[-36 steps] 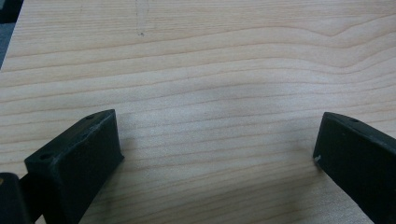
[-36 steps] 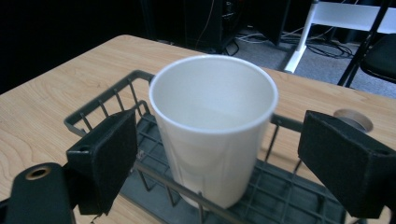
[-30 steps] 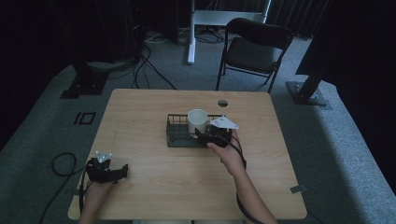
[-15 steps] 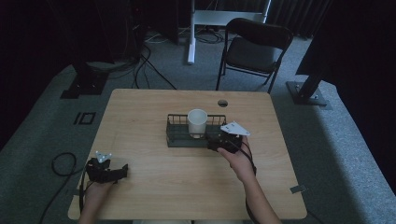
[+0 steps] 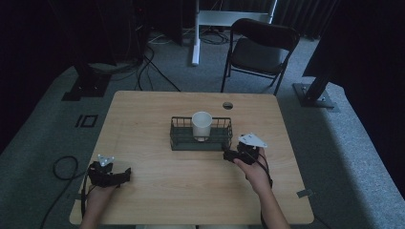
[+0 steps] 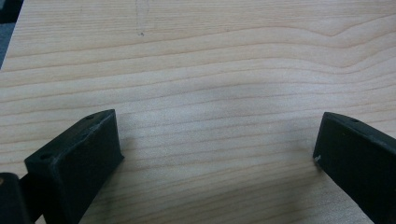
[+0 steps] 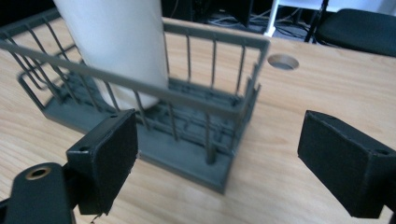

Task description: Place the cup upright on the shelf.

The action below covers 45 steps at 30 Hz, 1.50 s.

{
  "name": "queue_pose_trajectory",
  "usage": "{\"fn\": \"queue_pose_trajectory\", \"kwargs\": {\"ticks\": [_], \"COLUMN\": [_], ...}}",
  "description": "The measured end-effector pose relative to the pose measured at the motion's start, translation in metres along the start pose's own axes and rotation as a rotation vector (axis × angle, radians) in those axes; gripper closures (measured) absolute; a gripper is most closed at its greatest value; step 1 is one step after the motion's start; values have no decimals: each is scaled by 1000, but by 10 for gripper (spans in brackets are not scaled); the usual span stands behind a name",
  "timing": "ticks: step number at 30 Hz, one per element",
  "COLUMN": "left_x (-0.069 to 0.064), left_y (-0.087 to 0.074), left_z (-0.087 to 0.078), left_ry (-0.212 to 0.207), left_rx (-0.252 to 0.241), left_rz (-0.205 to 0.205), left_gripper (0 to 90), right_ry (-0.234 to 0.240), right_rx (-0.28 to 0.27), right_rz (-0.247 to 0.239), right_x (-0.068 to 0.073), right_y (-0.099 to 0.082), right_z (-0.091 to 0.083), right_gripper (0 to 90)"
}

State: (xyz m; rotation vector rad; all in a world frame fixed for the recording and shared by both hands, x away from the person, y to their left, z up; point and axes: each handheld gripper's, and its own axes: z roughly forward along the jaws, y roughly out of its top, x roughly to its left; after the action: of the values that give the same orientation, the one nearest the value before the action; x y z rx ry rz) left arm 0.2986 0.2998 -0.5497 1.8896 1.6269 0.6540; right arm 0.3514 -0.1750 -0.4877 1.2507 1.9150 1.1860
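— Where's the white paper cup (image 5: 201,125)?
— Upright in the dark wire basket (image 5: 177,141) mid-surface.
— Claws?
— Right claw (image 7: 217,161) gapes empty beside the basket; left claw (image 6: 215,154) wide, empty.

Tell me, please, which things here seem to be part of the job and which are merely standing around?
Part of the job, judging by where the right gripper points:
- white cup, upright in the basket
- wire basket
- right gripper, open, beside the basket
- left gripper, open over bare table

Merely around:
- folding chair
- cable hole in the tabletop
- floor cables
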Motion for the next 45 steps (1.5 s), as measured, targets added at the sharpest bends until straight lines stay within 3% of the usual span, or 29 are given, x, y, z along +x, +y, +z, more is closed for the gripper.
{"fn": "queue_pose_trajectory", "kwargs": {"ticks": [15,27,45], "left_x": [0,0,0], "left_y": [0,0,0], "left_z": [0,0,0], "left_ry": [0,0,0], "left_rx": [2,2,1], "left_rz": [1,2,1], "left_gripper": [9,9,9], "right_ry": [-47,-65,-118], "right_rx": [59,107,152], "right_rz": [48,60,132], "right_x": [-29,-43,-72], "right_y": [-37,-55,-73], "right_z": [-8,-16,-32], "right_gripper": [121,121,121]}}
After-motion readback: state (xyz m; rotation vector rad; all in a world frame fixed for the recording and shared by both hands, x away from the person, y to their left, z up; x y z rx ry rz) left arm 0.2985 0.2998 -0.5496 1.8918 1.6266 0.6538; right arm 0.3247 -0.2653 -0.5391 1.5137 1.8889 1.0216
